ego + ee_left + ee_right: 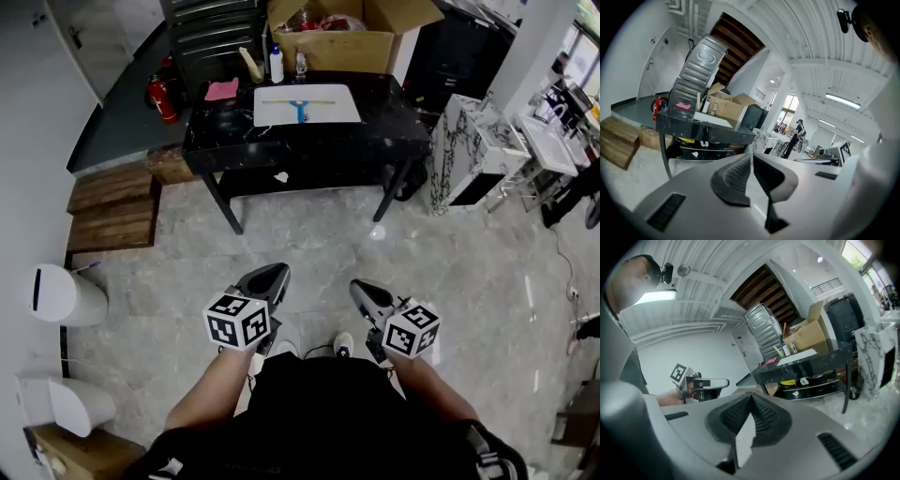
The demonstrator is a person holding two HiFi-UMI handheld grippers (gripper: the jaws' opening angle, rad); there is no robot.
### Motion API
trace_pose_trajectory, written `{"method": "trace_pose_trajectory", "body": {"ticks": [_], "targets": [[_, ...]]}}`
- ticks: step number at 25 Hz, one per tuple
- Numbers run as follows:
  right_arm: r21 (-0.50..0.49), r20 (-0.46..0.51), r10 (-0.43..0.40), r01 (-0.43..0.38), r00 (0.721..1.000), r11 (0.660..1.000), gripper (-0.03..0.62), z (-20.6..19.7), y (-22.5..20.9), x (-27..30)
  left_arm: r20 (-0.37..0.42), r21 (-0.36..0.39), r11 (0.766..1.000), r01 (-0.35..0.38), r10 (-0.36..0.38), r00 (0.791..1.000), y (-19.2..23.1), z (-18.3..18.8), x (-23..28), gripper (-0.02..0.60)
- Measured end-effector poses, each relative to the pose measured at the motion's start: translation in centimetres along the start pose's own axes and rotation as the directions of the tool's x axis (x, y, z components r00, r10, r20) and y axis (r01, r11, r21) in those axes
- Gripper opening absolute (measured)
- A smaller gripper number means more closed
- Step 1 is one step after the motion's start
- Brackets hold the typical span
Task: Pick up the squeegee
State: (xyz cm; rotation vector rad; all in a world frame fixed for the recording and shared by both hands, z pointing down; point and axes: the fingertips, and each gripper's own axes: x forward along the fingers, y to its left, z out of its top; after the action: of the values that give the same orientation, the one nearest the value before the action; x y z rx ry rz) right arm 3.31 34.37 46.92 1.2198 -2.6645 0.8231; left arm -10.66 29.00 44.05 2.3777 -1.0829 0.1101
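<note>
The squeegee (pixel 300 104), with a blue handle and a pale yellow blade, lies on a white board (pixel 328 111) on the black table (pixel 375 131), far ahead of me. My left gripper (pixel 277 273) is held low near my body, shut and empty. Beside it my right gripper (pixel 357 290) is shut and empty too. Both point toward the table across a stretch of floor. The left gripper view shows the table (pixel 698 129) at a distance past the closed jaws. In the right gripper view the table (pixel 806 364) stands at the right, and the left gripper (pixel 723 382) shows at the left.
A cardboard box (pixel 342 37), bottles (pixel 276 66) and a pink cloth (pixel 222 90) sit at the table's back. A red fire extinguisher (pixel 163 99) and wooden steps (pixel 112 208) stand at the left, a marble block (pixel 469 150) at the right. A white bin (pixel 66 295) is near left.
</note>
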Motion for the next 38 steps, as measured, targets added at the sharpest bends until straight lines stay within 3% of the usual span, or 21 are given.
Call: {"method": "trace_pose_trajectory", "body": {"ticks": [15, 22, 33, 38], "targets": [[-0.010, 0.015, -0.059, 0.059, 0.998, 0.998, 0.009, 0.3, 3.1, 3.5, 0.010, 0.088, 0.996, -0.004, 0.003, 1.000, 4.5, 0.6, -3.7, 0.029], [-0.012, 0.007, -0.091, 0.091, 0.996, 0.996, 0.009, 0.0, 3.9, 4.0, -0.007, 0.080, 0.997, 0.013, -0.012, 1.000, 5.8, -0.2, -4.8, 0.029], [0.009, -0.004, -0.083, 0.083, 0.997, 0.997, 0.009, 0.6, 1.5, 6.2, 0.000, 0.075, 0.997, 0.003, -0.003, 1.000, 6.9, 0.2, -2.8, 0.029], [0.013, 0.017, -0.073, 0.073, 0.997, 0.997, 0.009, 2.8, -0.7, 7.9, -0.038, 0.094, 0.996, -0.001, 0.004, 0.999, 7.3, 0.1, -0.9, 0.029]]}}
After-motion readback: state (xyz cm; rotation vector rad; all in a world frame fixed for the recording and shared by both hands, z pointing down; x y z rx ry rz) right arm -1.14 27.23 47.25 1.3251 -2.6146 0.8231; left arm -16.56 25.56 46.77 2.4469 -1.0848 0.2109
